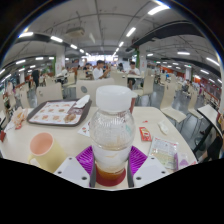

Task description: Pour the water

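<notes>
Gripper (pixel 112 165) has its purple pads (pixel 86 158) pressed on either side of a clear plastic bottle (pixel 112 135) — white cap on top, what looks like amber liquid low down, though it's hard to be sure. The bottle is upright between the fingers. A pale cup (pixel 43 150) sits just to the side on the white table (pixel 60 135), a tray (pixel 58 112) beyond it — busy canteen behind.
</notes>
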`<action>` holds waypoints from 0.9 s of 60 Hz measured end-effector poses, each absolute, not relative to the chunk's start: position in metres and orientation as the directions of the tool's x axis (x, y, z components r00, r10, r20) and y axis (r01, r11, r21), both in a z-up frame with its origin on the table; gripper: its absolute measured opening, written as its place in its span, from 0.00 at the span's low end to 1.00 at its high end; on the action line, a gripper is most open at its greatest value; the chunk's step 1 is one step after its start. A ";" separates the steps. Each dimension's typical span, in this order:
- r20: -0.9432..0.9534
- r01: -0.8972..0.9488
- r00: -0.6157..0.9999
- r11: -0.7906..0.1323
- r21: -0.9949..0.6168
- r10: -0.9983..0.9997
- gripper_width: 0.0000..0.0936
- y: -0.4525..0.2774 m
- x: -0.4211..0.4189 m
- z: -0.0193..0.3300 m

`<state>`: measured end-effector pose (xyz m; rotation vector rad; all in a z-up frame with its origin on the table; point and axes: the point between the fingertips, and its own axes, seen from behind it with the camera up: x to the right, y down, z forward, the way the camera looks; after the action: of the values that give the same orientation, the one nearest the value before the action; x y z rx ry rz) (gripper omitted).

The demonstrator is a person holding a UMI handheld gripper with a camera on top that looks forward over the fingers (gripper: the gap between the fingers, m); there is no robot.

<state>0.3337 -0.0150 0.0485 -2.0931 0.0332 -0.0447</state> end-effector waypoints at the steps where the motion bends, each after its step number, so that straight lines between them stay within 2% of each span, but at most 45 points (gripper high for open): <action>1: 0.009 -0.013 0.999 -0.491 -0.871 -0.043 0.45 -0.016 0.331 0.047; 11: 0.003 -0.015 0.999 -0.481 -0.876 -0.037 0.58 -0.018 0.331 0.047; 13: 0.001 -0.018 0.999 -0.503 -0.864 -0.037 0.66 -0.021 0.330 0.042; 17: 0.002 -0.017 0.999 -0.537 -0.844 -0.035 0.93 -0.029 0.330 0.048; 20: 0.021 -0.009 0.999 -0.553 -0.833 -0.049 0.90 -0.040 0.335 0.056; 39: 0.086 0.055 0.996 -0.630 -0.774 -0.018 0.91 -0.157 0.319 0.135; 54: 0.120 0.101 0.993 -0.633 -0.767 0.013 0.91 -0.211 0.313 0.158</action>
<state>0.3127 -0.2106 0.1577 -2.2538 -0.0788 -0.1294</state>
